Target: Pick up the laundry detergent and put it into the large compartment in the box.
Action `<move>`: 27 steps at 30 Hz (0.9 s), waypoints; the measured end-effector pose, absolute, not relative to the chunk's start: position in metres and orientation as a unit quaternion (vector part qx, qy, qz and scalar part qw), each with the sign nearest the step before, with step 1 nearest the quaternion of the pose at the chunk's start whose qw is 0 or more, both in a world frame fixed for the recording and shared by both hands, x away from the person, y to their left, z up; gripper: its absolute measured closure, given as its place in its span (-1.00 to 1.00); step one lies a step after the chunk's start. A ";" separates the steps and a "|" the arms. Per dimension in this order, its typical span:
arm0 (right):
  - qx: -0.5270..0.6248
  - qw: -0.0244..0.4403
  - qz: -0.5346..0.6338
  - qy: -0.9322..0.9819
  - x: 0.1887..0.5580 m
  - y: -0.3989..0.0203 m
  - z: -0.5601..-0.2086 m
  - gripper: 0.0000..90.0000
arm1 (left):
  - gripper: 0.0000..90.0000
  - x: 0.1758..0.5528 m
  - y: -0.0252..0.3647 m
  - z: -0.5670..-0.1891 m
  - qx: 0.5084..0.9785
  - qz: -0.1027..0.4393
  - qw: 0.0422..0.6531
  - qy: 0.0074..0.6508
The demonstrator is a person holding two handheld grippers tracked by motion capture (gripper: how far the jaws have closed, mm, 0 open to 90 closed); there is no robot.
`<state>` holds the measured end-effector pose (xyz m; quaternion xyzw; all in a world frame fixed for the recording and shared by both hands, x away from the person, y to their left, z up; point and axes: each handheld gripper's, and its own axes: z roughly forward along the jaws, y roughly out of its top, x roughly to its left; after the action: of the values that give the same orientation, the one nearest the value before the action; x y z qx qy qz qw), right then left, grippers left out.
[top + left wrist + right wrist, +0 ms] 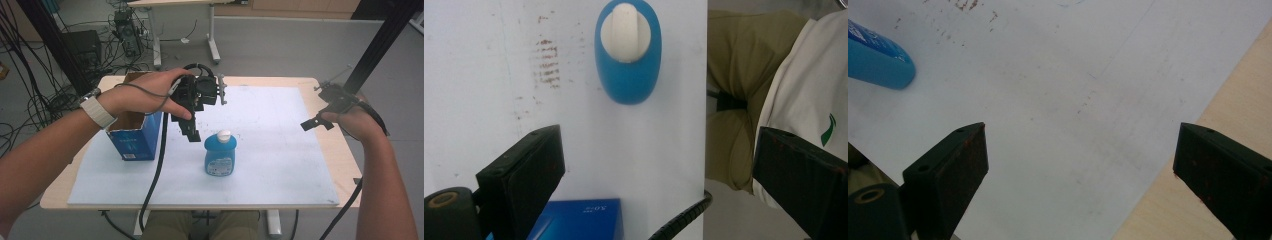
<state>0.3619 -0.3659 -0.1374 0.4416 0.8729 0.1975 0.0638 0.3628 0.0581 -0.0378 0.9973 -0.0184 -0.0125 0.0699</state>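
A blue bottle (219,156) with a white cap (223,135) stands upright on the white sheet (280,160), near the middle of the table. My left gripper (195,125) hangs just left of and above it, pointing down, beside the open blue cardboard box (134,137). In the left gripper view the bottle (626,75) shows from above, ahead of the open left gripper (659,137), which holds nothing. My right gripper (316,107) hovers over the table's right edge. The right gripper (1080,130) is open and empty, with the bottle's side (878,62) at the upper left.
The box (579,220) sits at the sheet's left side, its top flaps open. Bare wooden table (1218,100) borders the sheet on the right. The person's lap (744,75) is just past the near edge. Cables, desk legs and black frame posts stand on the floor beyond.
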 end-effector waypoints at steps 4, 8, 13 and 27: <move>0.442 0.064 0.198 0.873 0.362 -0.366 -0.138 -0.84 | -0.84 0.365 0.049 -0.039 0.997 -0.014 0.068 -0.023; 0.441 0.066 0.199 0.873 0.361 -0.366 -0.138 -0.84 | -0.85 0.368 0.044 -0.040 0.997 -0.015 0.070 -0.023; 0.440 0.066 0.201 0.873 0.360 -0.366 -0.140 -0.84 | -0.88 0.372 0.037 -0.043 0.997 -0.016 0.069 -0.019; 0.440 0.068 0.198 0.873 0.359 -0.366 -0.139 -0.84 | -0.89 0.375 0.025 -0.055 0.998 -0.010 0.068 -0.011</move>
<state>0.3586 -0.3663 -0.1390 0.4401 0.8732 0.1981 0.0676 0.3746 0.0248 -0.0547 0.9976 -0.0109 -0.0105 0.0679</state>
